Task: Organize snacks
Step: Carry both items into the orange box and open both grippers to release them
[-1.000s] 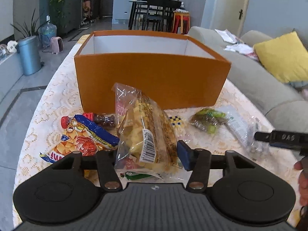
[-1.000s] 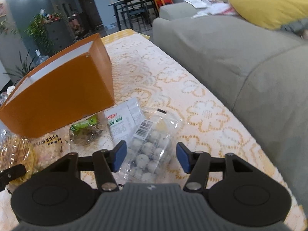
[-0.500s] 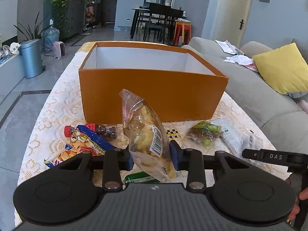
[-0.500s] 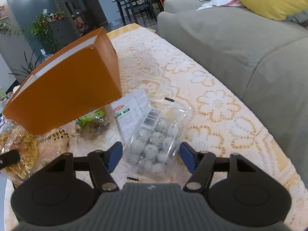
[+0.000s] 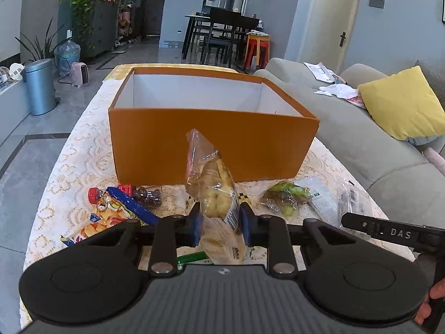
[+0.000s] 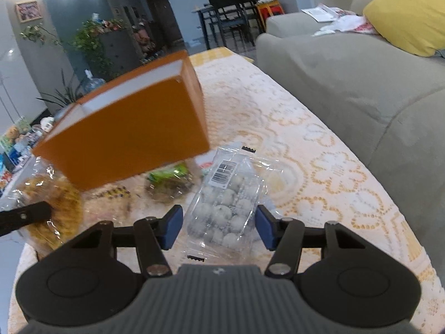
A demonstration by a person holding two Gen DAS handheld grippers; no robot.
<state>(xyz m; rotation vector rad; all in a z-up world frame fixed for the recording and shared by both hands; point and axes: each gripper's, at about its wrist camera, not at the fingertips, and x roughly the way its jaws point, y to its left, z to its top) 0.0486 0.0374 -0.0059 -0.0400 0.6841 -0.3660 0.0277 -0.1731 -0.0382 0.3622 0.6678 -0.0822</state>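
Gripping a clear plastic bag of yellow puffed snacks (image 5: 219, 194), my left gripper (image 5: 219, 224) has just been closing and its blue pads (image 5: 194, 224) now press the bag from both sides; the bag's crimped top stands up in front of the open orange cardboard box (image 5: 211, 144) with white inner walls. My right gripper (image 6: 218, 225) has its jaws fairly wide; they have just been narrowing, with a clear plastic pack of round white sweets (image 6: 225, 206) lying between them on the lace-covered tabletop (image 6: 319, 172), and the pads do not touch it. Left of the yellow bag lie a colourful crisp packet (image 5: 111, 214) and a small clear pack of dark brown sweets (image 5: 147, 194), close to the box's front wall. To the right sits a crumpled green-and-brown snack bag (image 5: 283, 197). A grey sofa (image 6: 361, 83) with a yellow cushion (image 6: 406, 14) runs beside the tabletop.
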